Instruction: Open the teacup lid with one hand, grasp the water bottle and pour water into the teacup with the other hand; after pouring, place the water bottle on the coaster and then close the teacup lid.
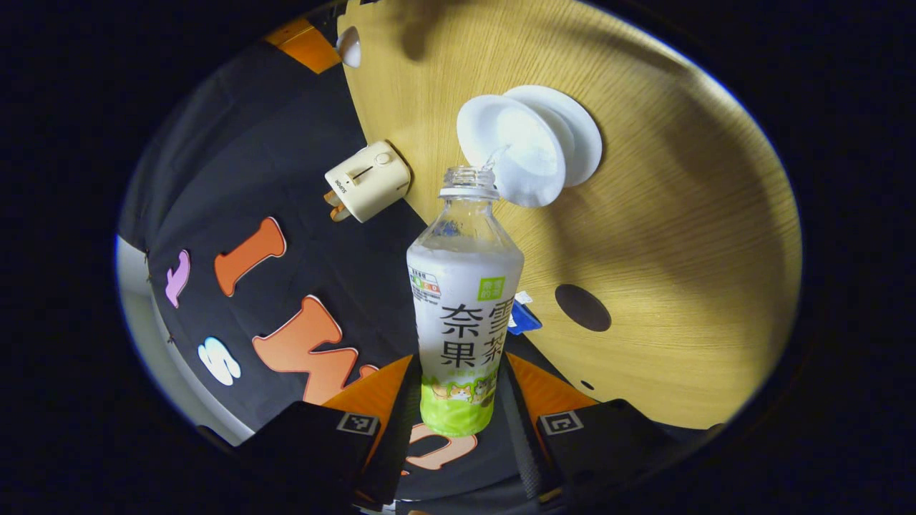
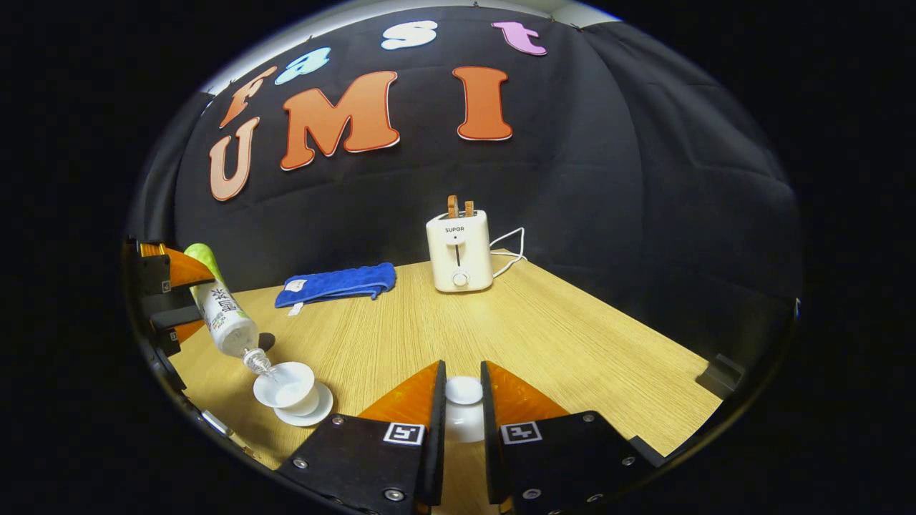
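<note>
One bottle (image 1: pixel 463 300), one teacup (image 2: pixel 285 386), one lid (image 2: pixel 464 391), one toaster (image 2: pixel 459 250), one cloth (image 2: pixel 336 284)

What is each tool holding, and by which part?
Left tool: the water bottle, by its lower body. Right tool: the teacup lid, held between its fingers.

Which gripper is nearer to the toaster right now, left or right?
Hard to call. The right gripper, holding the lid, faces the toaster across the table. The left gripper tilts the water bottle over the teacup.
</note>
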Action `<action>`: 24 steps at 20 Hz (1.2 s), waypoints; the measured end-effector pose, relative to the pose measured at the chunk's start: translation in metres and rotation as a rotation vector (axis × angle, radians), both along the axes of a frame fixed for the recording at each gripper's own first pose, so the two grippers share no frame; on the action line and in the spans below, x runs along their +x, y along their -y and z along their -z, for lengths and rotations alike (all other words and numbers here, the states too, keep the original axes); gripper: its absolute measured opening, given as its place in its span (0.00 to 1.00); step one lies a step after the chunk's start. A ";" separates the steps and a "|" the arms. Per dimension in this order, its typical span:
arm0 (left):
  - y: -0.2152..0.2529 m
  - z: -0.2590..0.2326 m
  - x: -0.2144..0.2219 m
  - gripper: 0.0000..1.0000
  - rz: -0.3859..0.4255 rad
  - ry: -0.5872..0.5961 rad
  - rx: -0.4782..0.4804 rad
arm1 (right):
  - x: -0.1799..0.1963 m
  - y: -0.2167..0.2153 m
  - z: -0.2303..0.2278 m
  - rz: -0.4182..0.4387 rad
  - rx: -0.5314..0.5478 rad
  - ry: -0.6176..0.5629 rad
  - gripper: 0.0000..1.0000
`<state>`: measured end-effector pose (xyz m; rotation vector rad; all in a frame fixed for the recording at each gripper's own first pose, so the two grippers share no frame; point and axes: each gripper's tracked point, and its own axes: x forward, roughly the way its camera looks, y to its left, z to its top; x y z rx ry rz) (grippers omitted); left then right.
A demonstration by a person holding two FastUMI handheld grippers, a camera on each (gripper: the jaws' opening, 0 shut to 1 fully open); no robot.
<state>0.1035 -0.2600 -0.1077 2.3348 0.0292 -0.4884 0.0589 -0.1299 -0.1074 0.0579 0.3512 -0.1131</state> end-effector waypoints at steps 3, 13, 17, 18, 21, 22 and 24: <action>-0.015 0.020 0.000 0.64 -0.130 -0.105 -0.176 | 0.001 0.001 0.001 0.003 0.010 -0.002 0.24; -0.022 0.054 -0.021 0.67 -0.391 -0.342 -0.857 | 0.001 0.002 0.002 0.020 0.003 -0.006 0.25; -0.032 0.053 -0.012 0.67 -0.504 -0.380 -1.113 | 0.001 0.000 -0.002 0.024 -0.001 0.006 0.25; -0.034 0.049 -0.008 0.63 -0.530 -0.386 -1.189 | 0.001 -0.001 -0.002 0.023 -0.004 0.006 0.24; -0.036 0.039 -0.003 0.67 -0.600 -0.450 -1.433 | 0.000 -0.003 0.000 0.019 -0.014 -0.001 0.24; -0.037 0.032 0.002 0.67 -0.615 -0.460 -1.508 | 0.000 -0.003 0.000 0.019 -0.016 -0.001 0.24; -0.050 0.014 0.016 0.67 -0.624 -0.436 -1.644 | 0.000 -0.004 -0.001 0.019 -0.019 -0.001 0.24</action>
